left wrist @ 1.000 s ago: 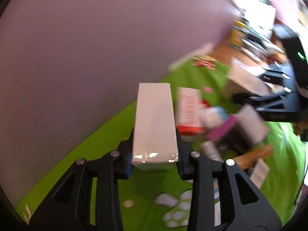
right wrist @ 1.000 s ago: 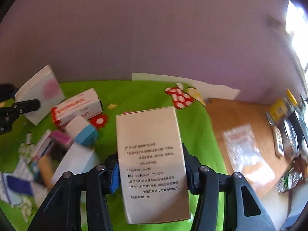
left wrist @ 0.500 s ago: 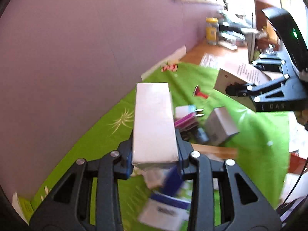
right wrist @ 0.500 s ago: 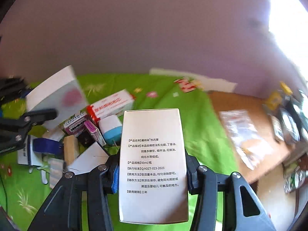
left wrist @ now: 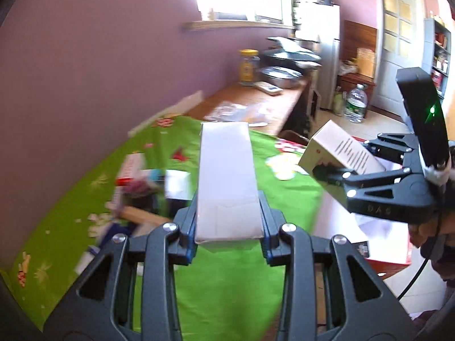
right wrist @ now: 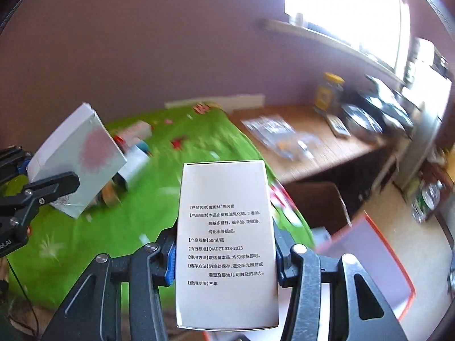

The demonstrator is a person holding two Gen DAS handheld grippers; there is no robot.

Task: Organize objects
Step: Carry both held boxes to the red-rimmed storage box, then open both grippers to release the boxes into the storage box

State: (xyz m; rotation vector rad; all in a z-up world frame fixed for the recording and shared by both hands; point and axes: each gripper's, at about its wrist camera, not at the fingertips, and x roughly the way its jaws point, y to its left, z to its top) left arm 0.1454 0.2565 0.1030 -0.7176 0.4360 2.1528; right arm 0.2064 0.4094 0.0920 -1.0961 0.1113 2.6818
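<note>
In the left wrist view, a blurred heap of small boxes (left wrist: pixel 148 182) lay on the green cloth (left wrist: pixel 227 284) toward the purple wall, their labels unreadable. In the middle, the left tool (left wrist: pixel 229 227) was closed on a plain white box (left wrist: pixel 227 182), its blue pads pressed against the box's two long sides, and only a blank face showed. Beyond it ran the wooden desk (left wrist: pixel 256 99) with a yellow-lidded jar (left wrist: pixel 248 66) and a metal bowl (left wrist: pixel 280 75). To the right, the right tool (left wrist: pixel 338 183) appeared from the side, held above the cloth's edge and gripping a printed box (left wrist: pixel 338 150), with a white fridge (left wrist: pixel 321 42) and a door (left wrist: pixel 398 48) behind.

The right wrist view showed what the other did not. At its left edge the left tool (right wrist: pixel 34 176) held the white box (right wrist: pixel 76 159) tilted above the cloth, and a faint pink blotch marked that box's broad face. In the centre the right tool (right wrist: pixel 224 258) clamped the printed box (right wrist: pixel 226 241) upright, with its black Chinese text legible, including "50ml". To the lower right lay an orange-rimmed tray (right wrist: pixel 378 258) below the cloth's edge, and further right a bright window (right wrist: pixel 341 14) above the desk (right wrist: pixel 327 147).
</note>
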